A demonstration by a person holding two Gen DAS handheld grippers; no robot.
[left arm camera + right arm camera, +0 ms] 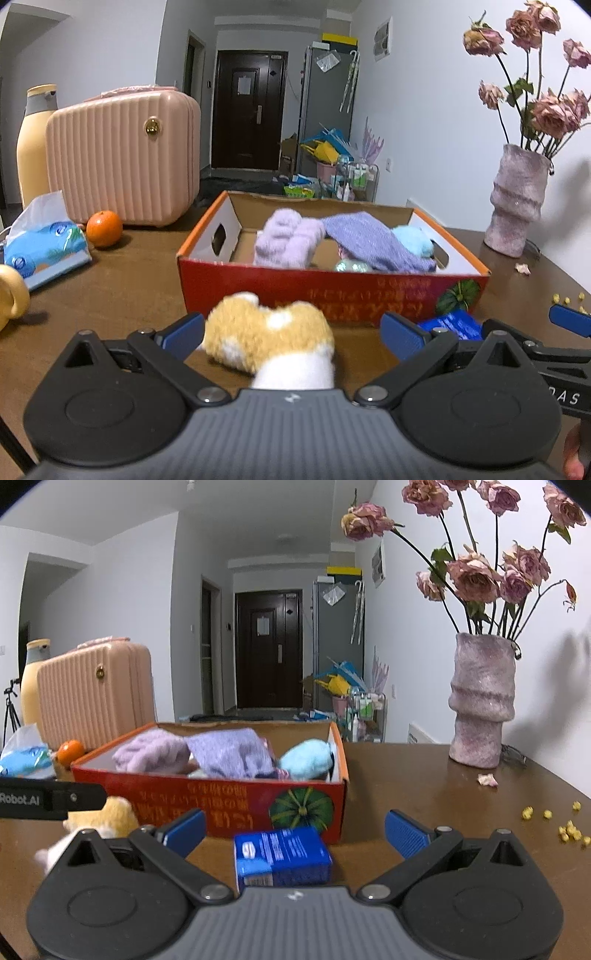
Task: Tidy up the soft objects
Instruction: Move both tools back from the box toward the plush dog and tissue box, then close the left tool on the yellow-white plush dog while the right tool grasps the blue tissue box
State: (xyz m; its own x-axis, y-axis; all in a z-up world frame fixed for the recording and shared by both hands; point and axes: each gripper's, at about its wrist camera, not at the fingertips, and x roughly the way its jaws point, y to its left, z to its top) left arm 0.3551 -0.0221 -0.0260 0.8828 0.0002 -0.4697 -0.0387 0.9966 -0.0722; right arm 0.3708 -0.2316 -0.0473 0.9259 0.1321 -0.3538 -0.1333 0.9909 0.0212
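left gripper [291, 332] jaws wide apart around fuzzy yellow sock [266, 343] on table, just short of red box [332, 288] | right gripper [295, 829] spread too, blue pack [282, 856] between | tip: pinch sock mid-body, lift clear over box wall

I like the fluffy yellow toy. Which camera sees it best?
The left wrist view: the toy fills the middle, between the open left gripper. The right wrist view shows only part of it at the left, behind gripper parts.

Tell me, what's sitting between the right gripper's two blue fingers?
A small blue box lies on the table between the right gripper's open fingers, in front of the red cardboard box. The right wrist view shows it.
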